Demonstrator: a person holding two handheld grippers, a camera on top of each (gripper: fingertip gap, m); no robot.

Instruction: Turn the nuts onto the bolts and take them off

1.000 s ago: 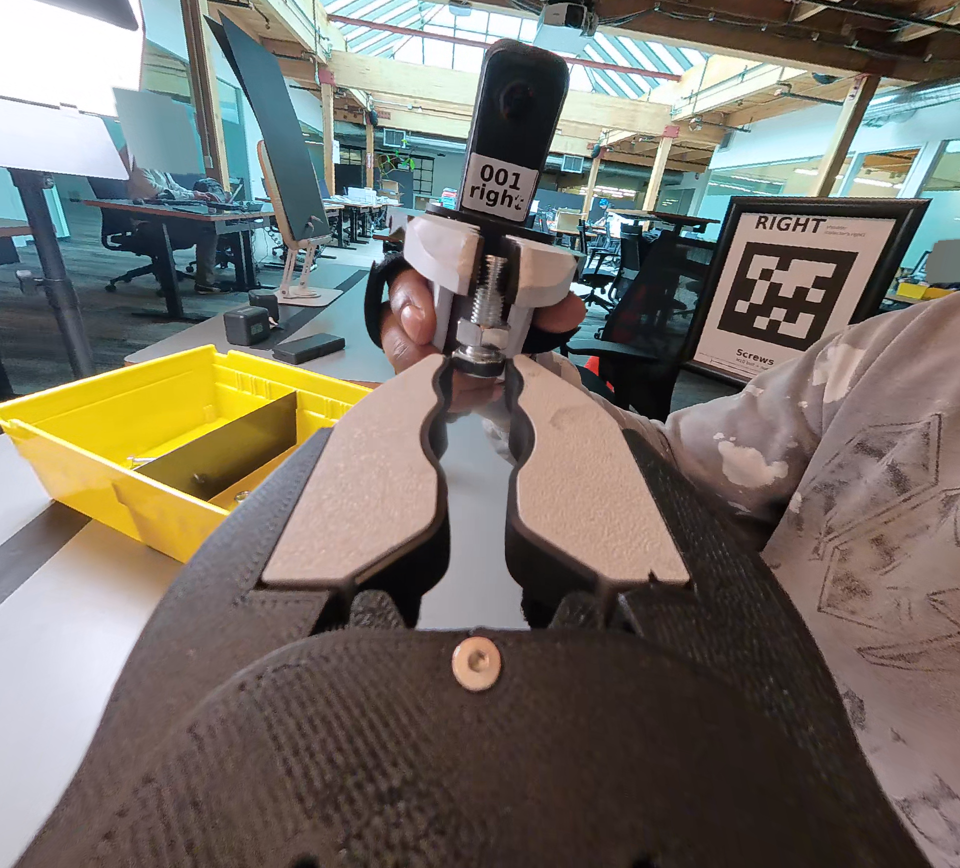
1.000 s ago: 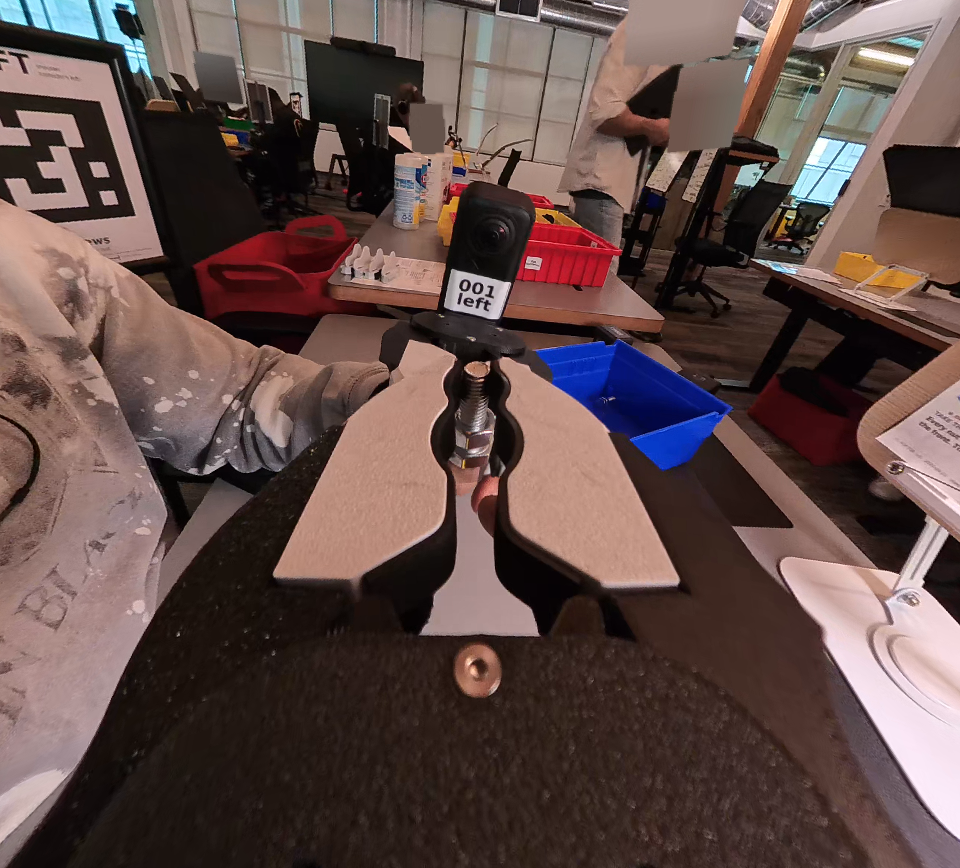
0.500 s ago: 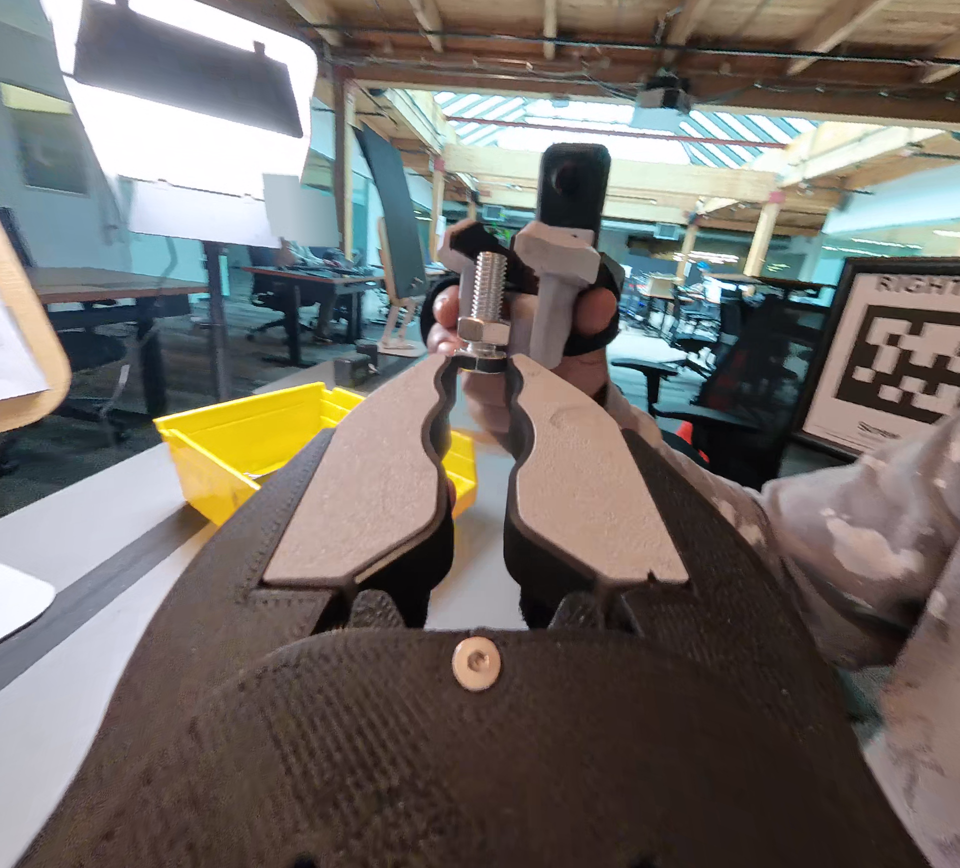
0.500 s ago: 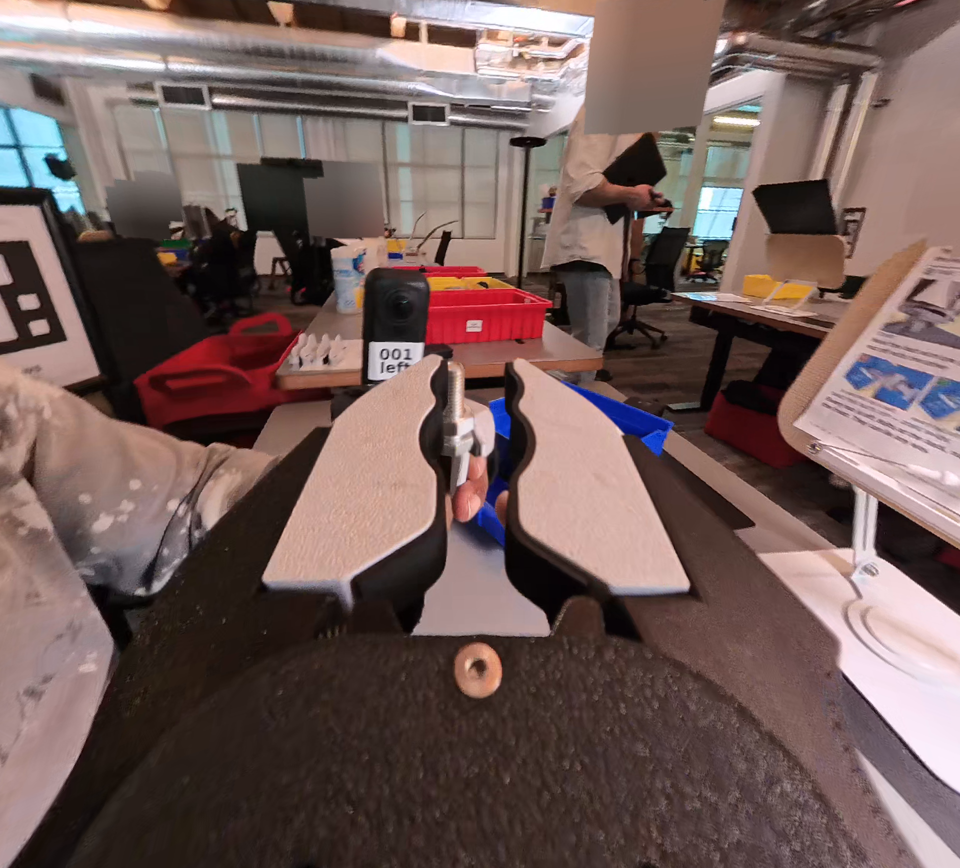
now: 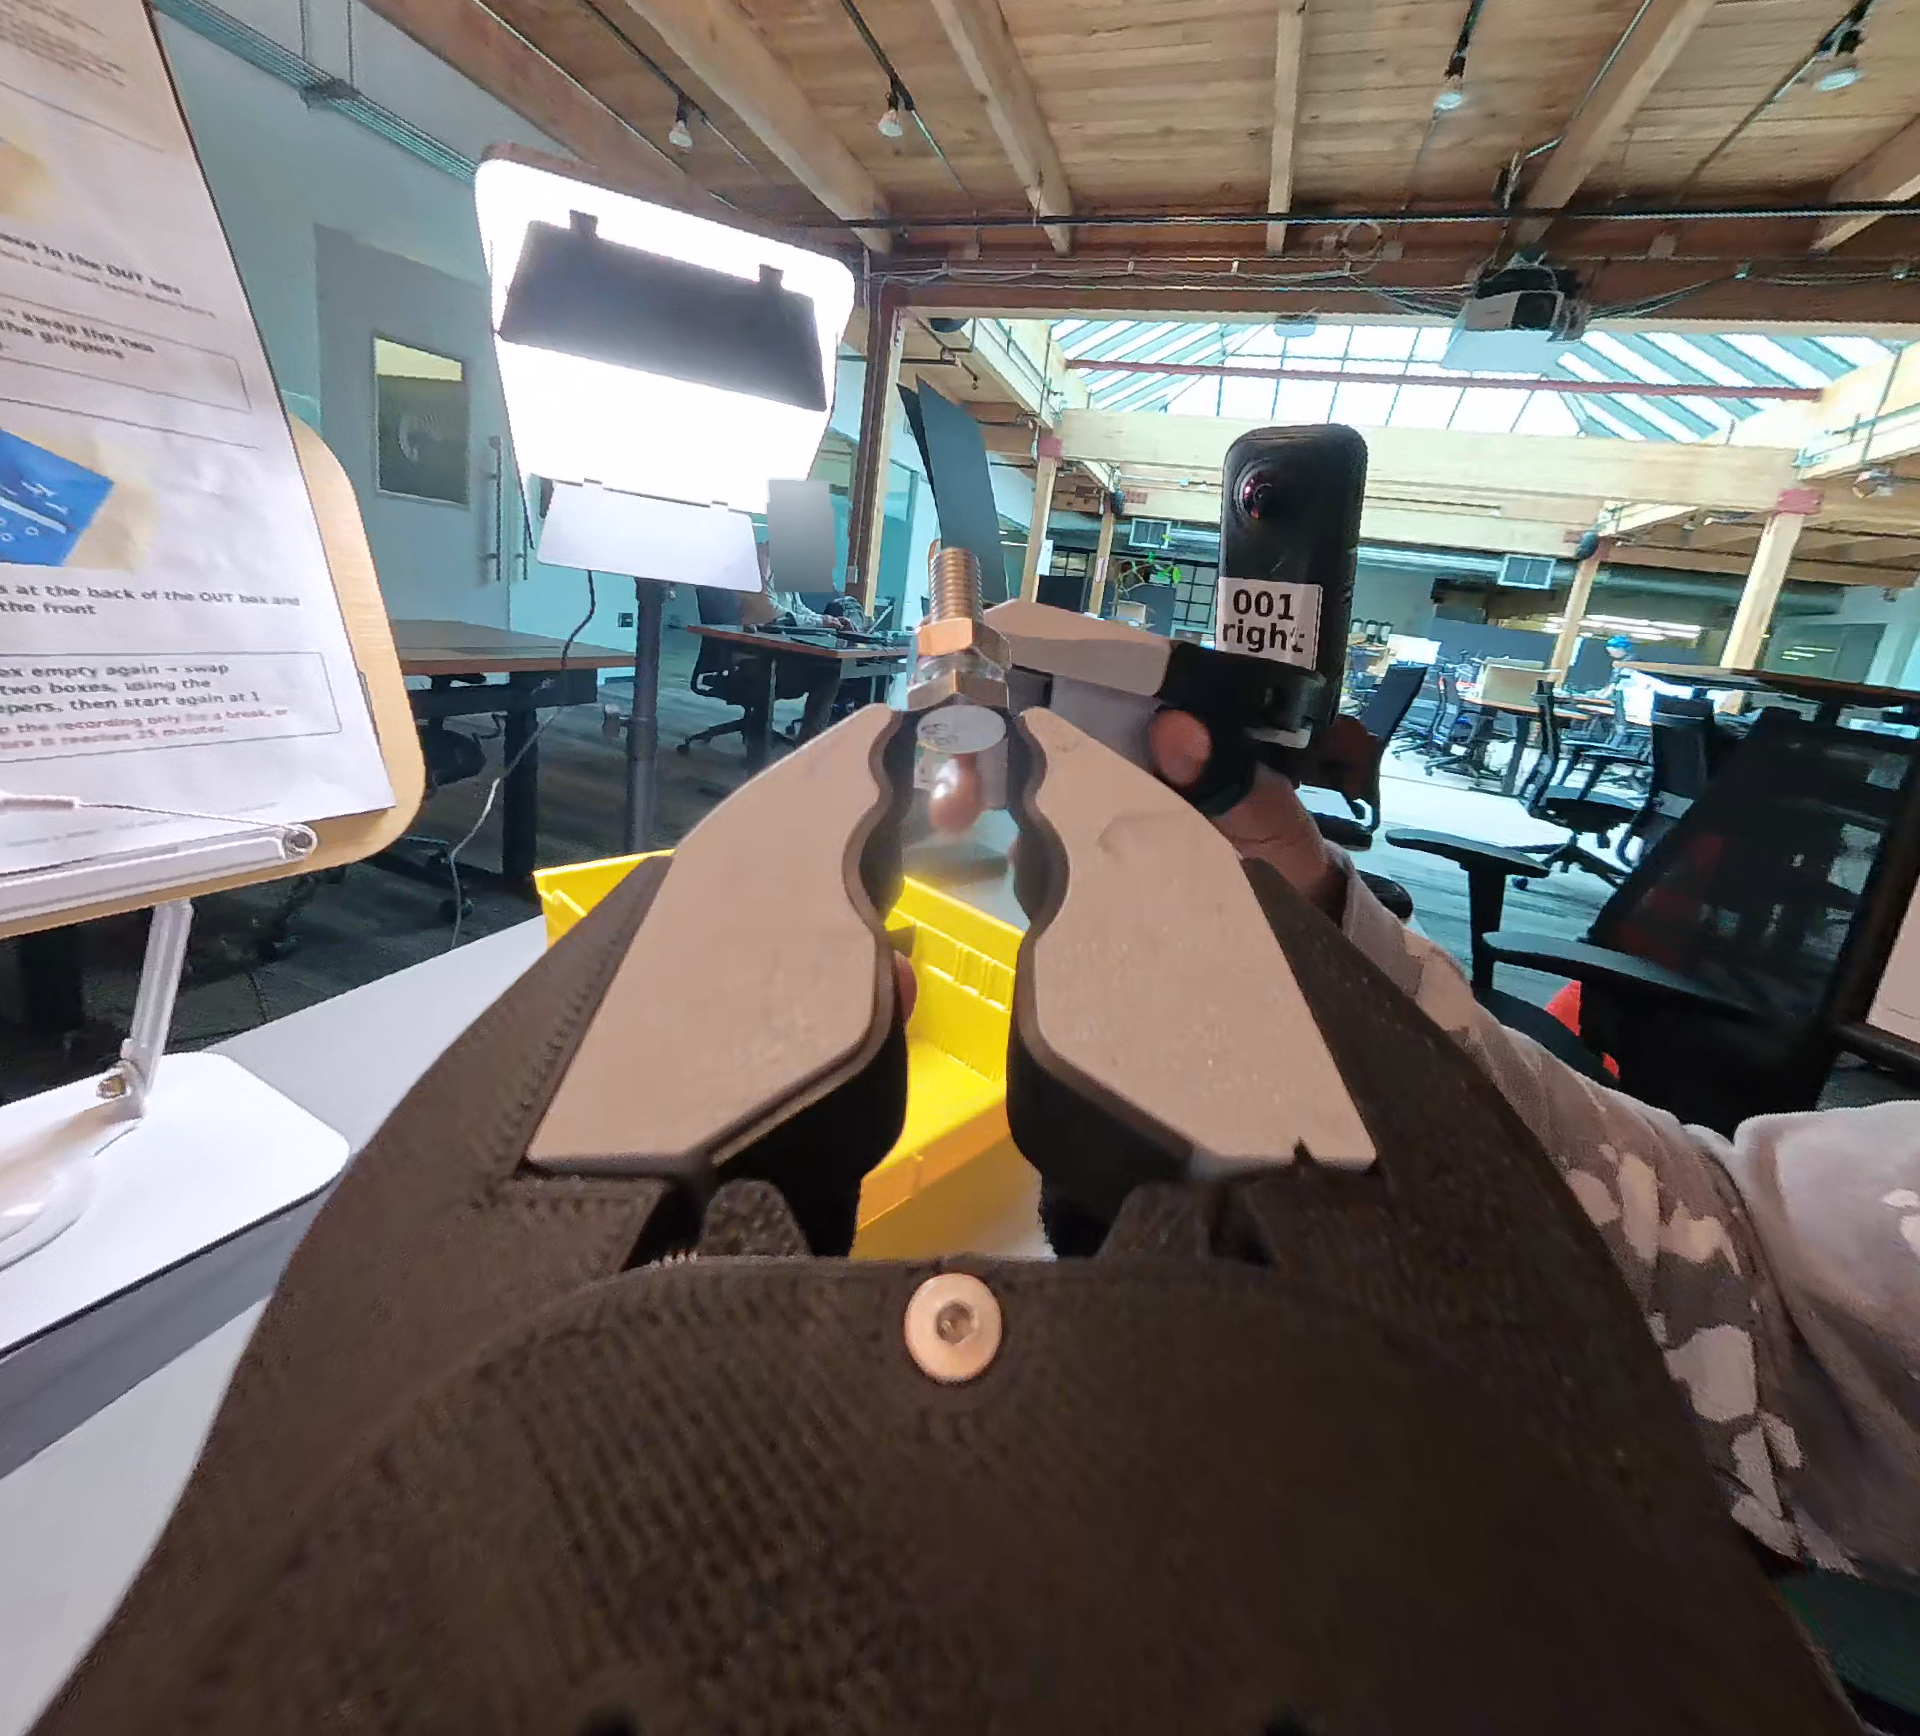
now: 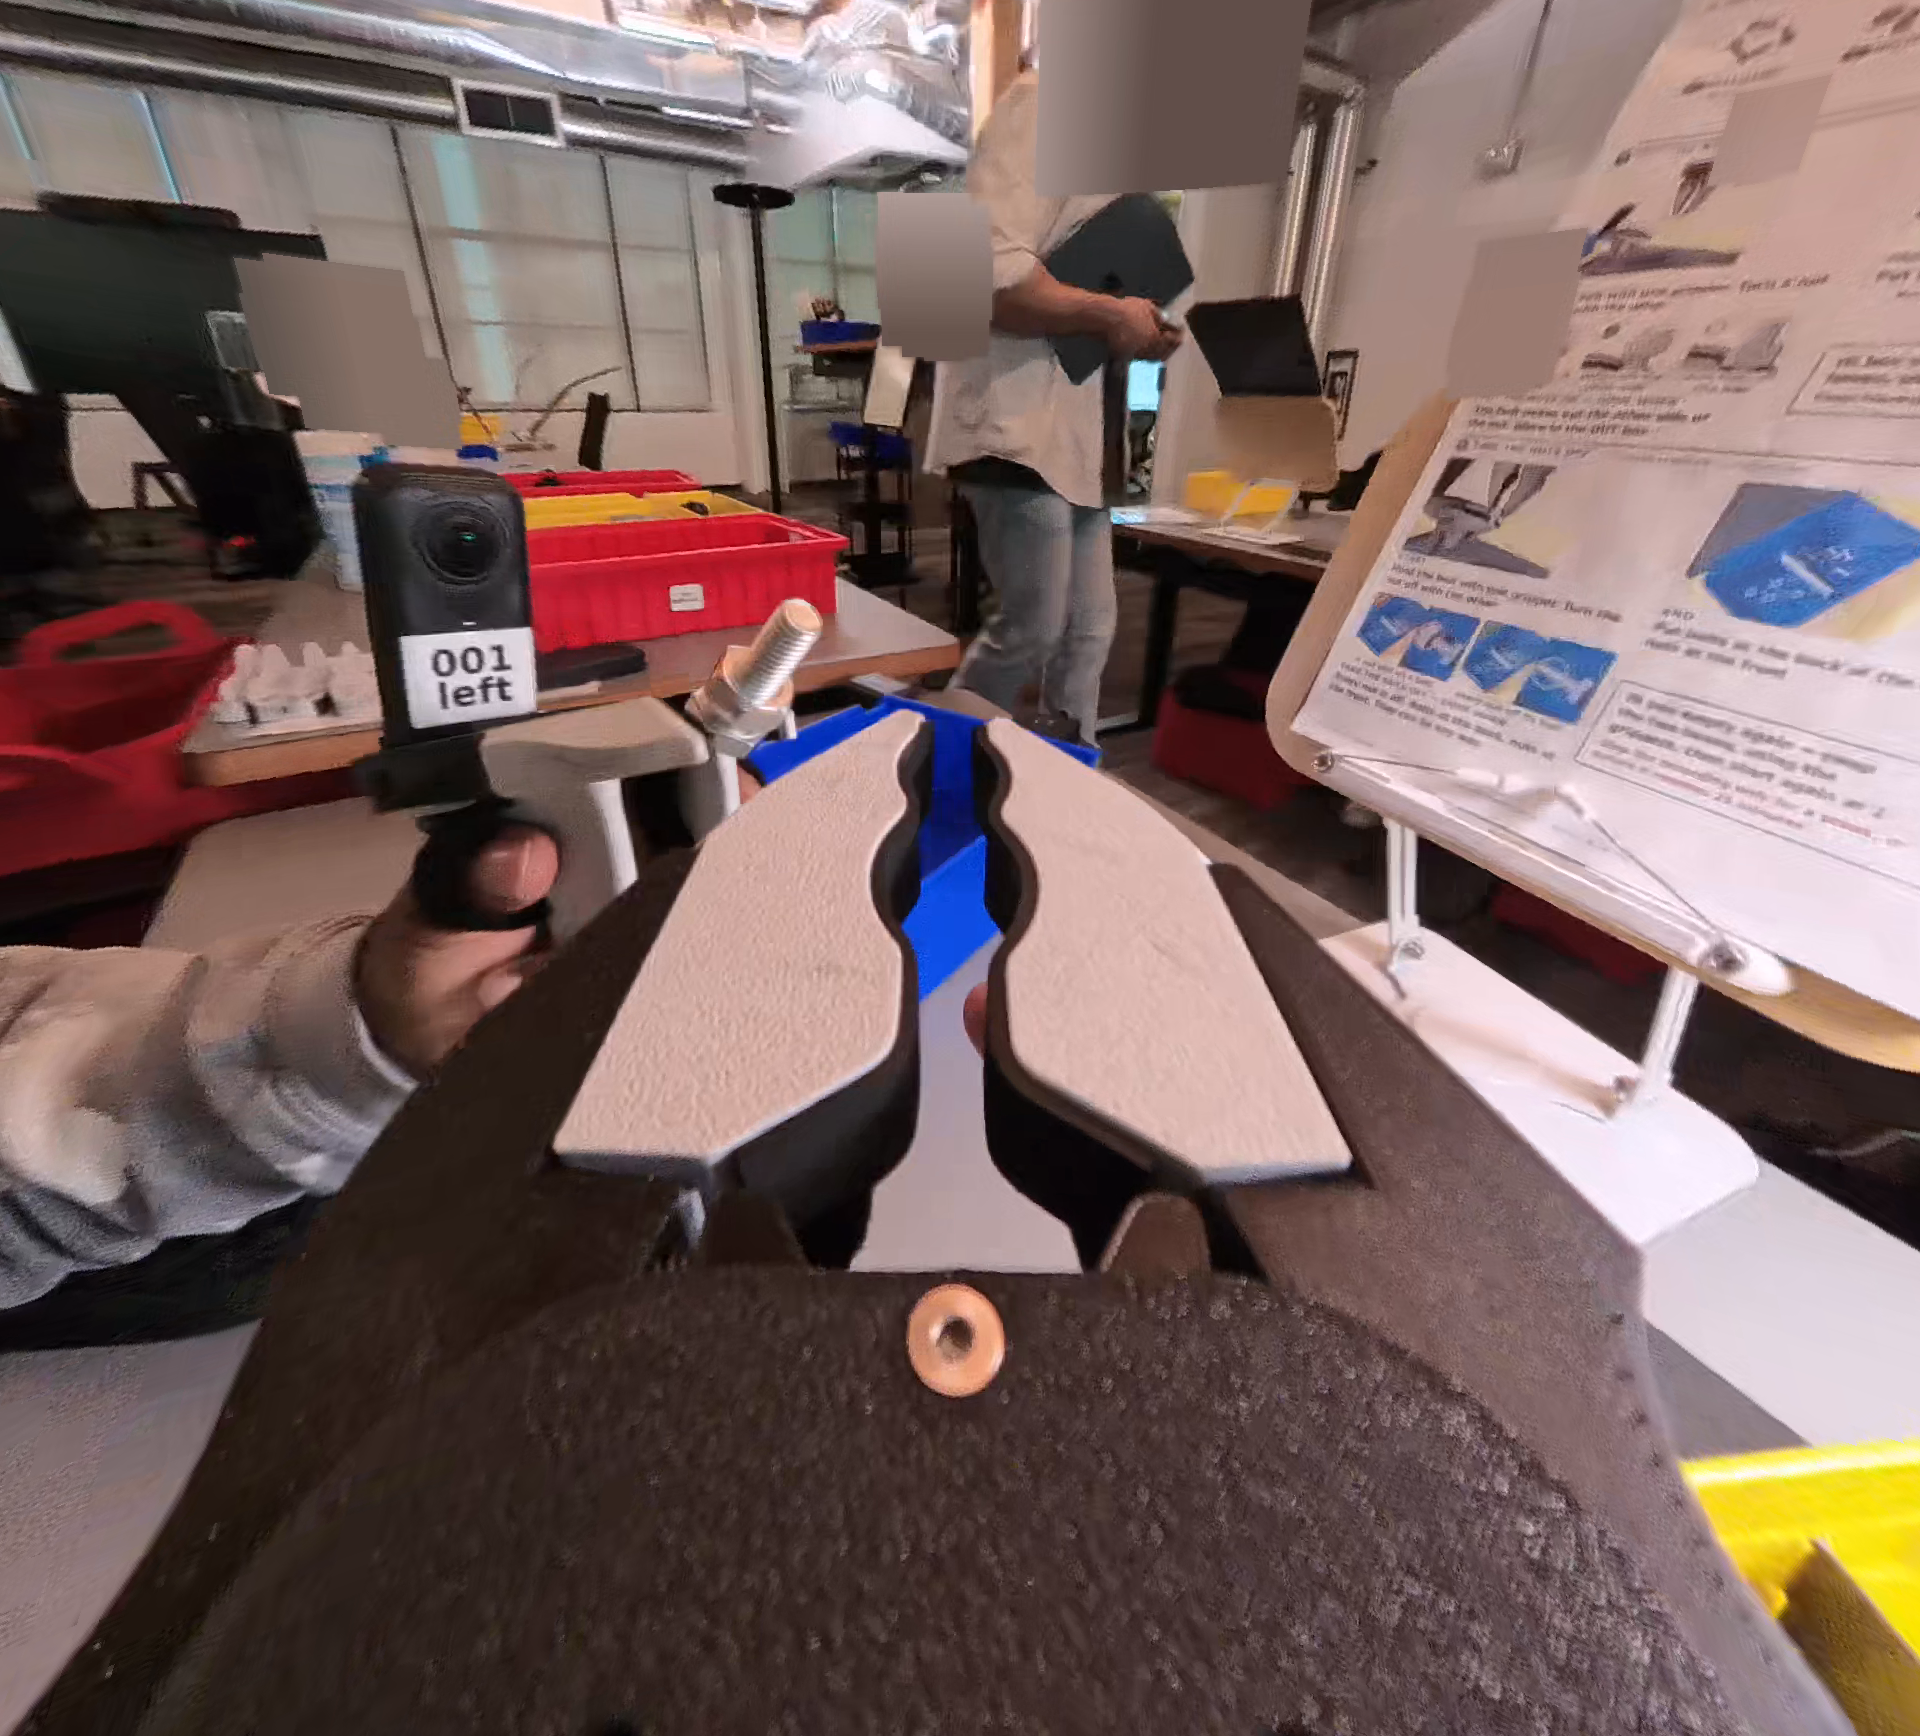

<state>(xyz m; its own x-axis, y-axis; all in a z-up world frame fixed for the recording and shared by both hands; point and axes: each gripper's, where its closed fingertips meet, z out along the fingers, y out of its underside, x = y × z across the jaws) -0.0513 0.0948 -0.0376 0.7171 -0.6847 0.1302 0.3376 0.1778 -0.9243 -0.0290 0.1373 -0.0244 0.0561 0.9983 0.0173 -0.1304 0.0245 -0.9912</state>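
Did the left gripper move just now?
Yes. The left gripper swung leftward: the yellow bin, earlier off to the left of its jaws, now shows between them. It holds the bolt.

Each gripper, left gripper [image 5: 954,730] and right gripper [image 6: 951,736], has a black textured body, two pale grey wavy-edged fingers [image 5: 748,948] and one central metal screw [image 5: 953,1325]. A black camera [image 6: 445,590] with white label tops each unit. The sleeve [image 5: 1704,1271] is grey with white speckles.
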